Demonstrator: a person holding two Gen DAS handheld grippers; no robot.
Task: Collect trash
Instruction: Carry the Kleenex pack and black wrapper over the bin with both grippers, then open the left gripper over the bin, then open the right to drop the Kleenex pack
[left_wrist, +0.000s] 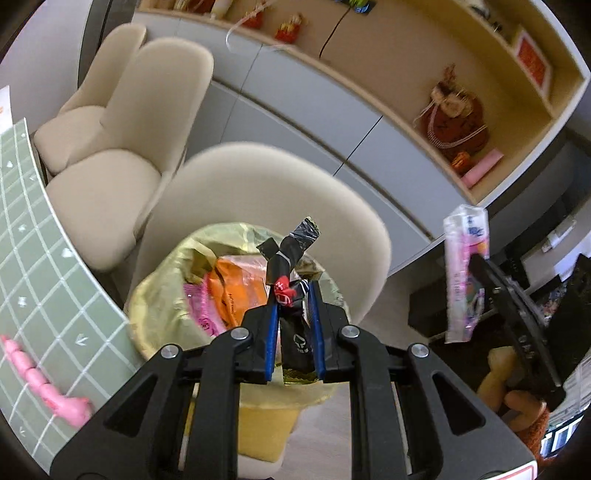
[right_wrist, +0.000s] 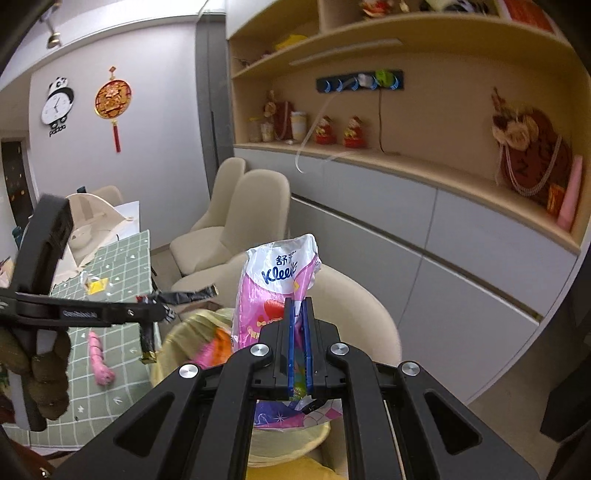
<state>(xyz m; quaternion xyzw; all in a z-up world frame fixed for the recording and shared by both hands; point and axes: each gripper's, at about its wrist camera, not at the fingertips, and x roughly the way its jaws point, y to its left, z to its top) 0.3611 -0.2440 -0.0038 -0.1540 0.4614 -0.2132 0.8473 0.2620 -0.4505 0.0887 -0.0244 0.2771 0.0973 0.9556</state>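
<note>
While the left gripper is clamped on a black wrapper above the yellow-lined bin, the right gripper is clamped on a pink and white tissue pack beside it. Only the right wrist view shows the panda clock and the pack's front, printed "Kleen". Only the left wrist view shows the bin's orange bag.
</note>
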